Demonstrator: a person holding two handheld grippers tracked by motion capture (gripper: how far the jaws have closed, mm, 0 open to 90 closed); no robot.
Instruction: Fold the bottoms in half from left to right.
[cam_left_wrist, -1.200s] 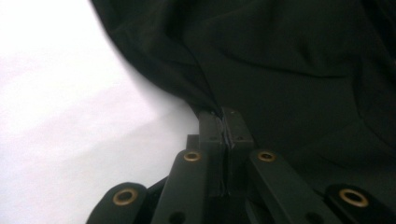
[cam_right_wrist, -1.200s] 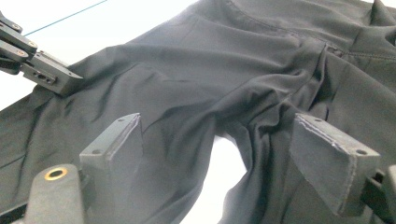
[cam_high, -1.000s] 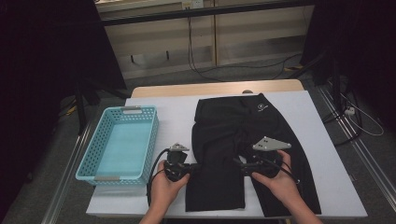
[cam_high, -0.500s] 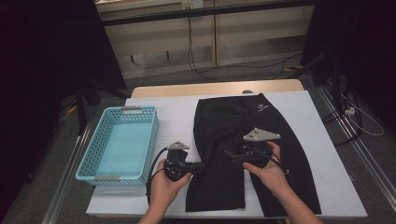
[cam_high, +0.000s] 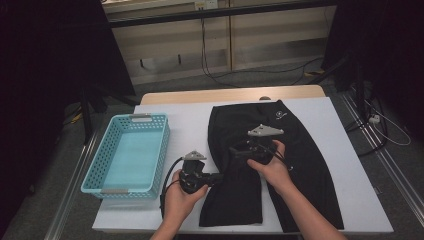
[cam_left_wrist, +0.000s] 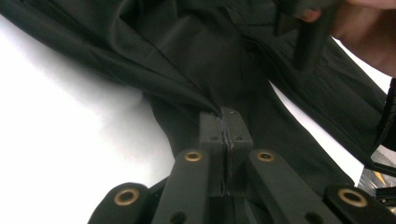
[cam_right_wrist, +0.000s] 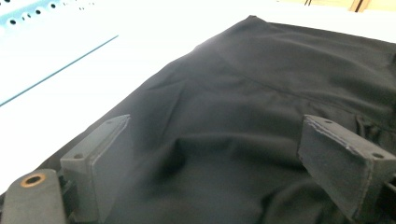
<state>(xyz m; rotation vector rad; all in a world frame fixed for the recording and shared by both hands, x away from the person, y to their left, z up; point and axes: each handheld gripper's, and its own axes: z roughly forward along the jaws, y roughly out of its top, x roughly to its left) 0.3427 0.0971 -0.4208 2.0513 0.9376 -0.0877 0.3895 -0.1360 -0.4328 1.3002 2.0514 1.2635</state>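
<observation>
While the blue basket (cam_high: 127, 155) sits off to the outer side of the left tongs (cam_high: 216, 176), well apart from them, those tongs rest low at the near left edge of the black trousers (cam_high: 272, 165) with their jaws pressed together on a thin fold of the cloth; in the left gripper view the fabric (cam_left_wrist: 196, 60) rises in creases straight out of the pinch. Just beyond and to the right, the right tongs (cam_high: 235, 152) hover over the middle of the trousers, a grey plate (cam_high: 265, 131) on top and a hand (cam_high: 267, 165) wrapped around them. Their jaws stand spread wide, having just been opening, and in the right gripper view only flat dark cloth (cam_right_wrist: 243, 121) lies between and under the pads, which do not press on it. Both tongs are over a white table (cam_high: 190, 120), the trousers stretching away from them toward the far edge.
</observation>
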